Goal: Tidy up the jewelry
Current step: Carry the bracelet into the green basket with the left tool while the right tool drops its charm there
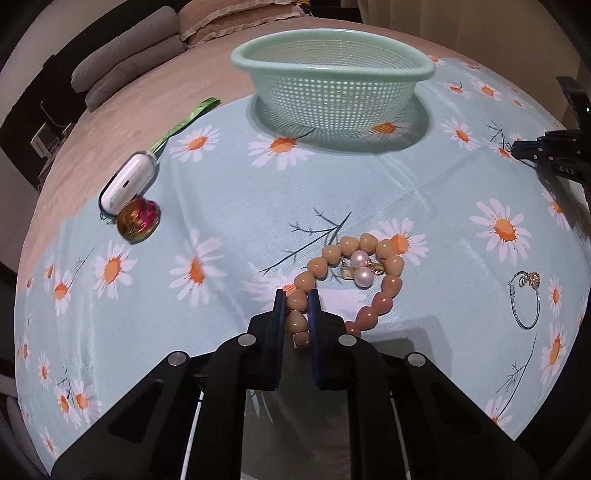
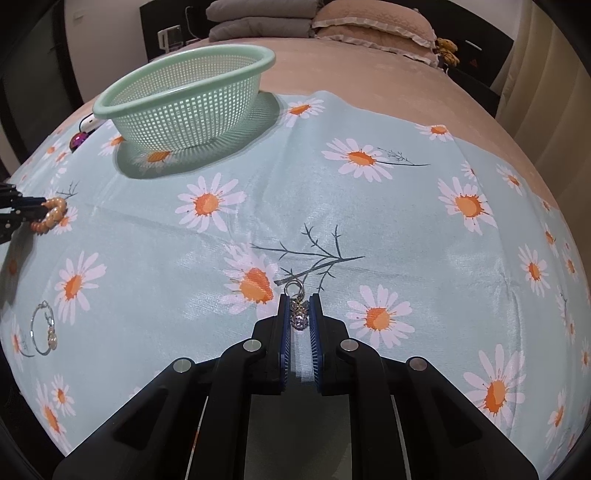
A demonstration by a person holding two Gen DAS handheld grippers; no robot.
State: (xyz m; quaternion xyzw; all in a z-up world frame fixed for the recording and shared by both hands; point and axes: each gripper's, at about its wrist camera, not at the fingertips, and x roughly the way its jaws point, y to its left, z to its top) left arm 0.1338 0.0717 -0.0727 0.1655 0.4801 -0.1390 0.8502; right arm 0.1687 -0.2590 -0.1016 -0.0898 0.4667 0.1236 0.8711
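Observation:
My left gripper (image 1: 297,295) is shut on the near end of an orange bead bracelet (image 1: 369,243) that lies looped on the daisy cloth. Two pearl earrings (image 1: 360,267) with gold bits rest inside the loop. A silver hoop earring (image 1: 524,306) lies to the right. My right gripper (image 2: 298,299) is shut on a small silver charm earring (image 2: 298,314), whose ring (image 2: 294,288) pokes out past the fingertips. The mint green mesh basket (image 1: 332,59) (image 2: 177,74) stands at the far side, apart from both grippers. In the right wrist view the left gripper (image 2: 44,210) shows at the left edge with the bracelet (image 2: 51,218).
A white case (image 1: 125,182) with a green strap (image 1: 184,122) and a shiny red-gold ball (image 1: 138,219) sit at the cloth's left edge. The hoop earring (image 2: 42,328) lies left of the right gripper. Beige bedding and pillows (image 2: 369,22) lie beyond the cloth.

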